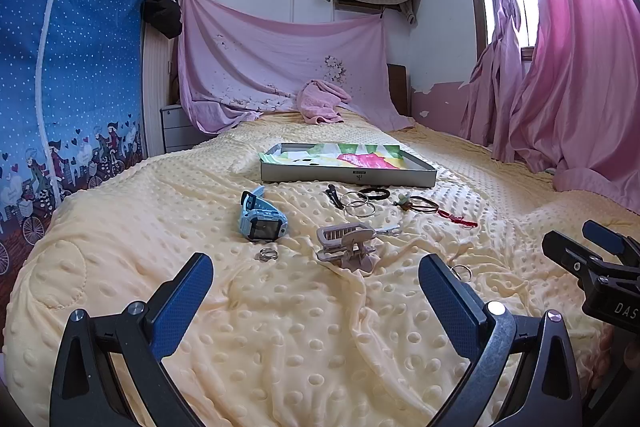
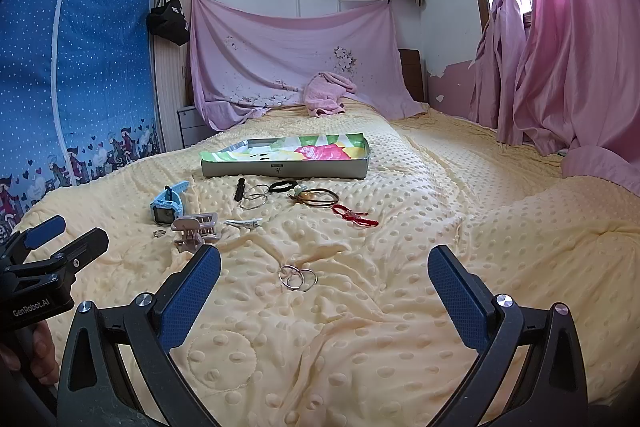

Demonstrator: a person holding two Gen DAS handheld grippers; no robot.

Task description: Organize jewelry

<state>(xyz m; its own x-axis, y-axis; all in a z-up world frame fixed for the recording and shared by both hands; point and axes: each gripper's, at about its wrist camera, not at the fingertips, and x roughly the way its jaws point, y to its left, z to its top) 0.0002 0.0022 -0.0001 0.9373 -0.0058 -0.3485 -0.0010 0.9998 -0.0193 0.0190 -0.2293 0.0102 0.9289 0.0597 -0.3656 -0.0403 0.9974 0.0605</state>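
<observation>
Jewelry lies scattered on a yellow dotted blanket (image 1: 280, 327). A blue watch (image 1: 260, 217), a small ring (image 1: 267, 254), a pink claw clip (image 1: 348, 245), silver bangles (image 1: 358, 205), a black hair tie (image 1: 374, 192), a brown bracelet (image 1: 420, 203) and a red cord (image 1: 458, 219) sit before a grey tray (image 1: 348, 175) lined with colourful paper. Linked silver rings (image 2: 298, 277) lie just ahead of my right gripper (image 2: 324, 267). My left gripper (image 1: 316, 275) stands open and empty short of the claw clip. The right gripper is open and empty too.
A blue dotted wardrobe cover (image 1: 72, 75) stands on the left, pink curtains (image 1: 560, 59) on the right. A pink towel (image 1: 320, 101) lies at the head of the bed under a hung pink sheet (image 1: 280, 59). A grey drawer unit (image 1: 180, 129) is beside the bed.
</observation>
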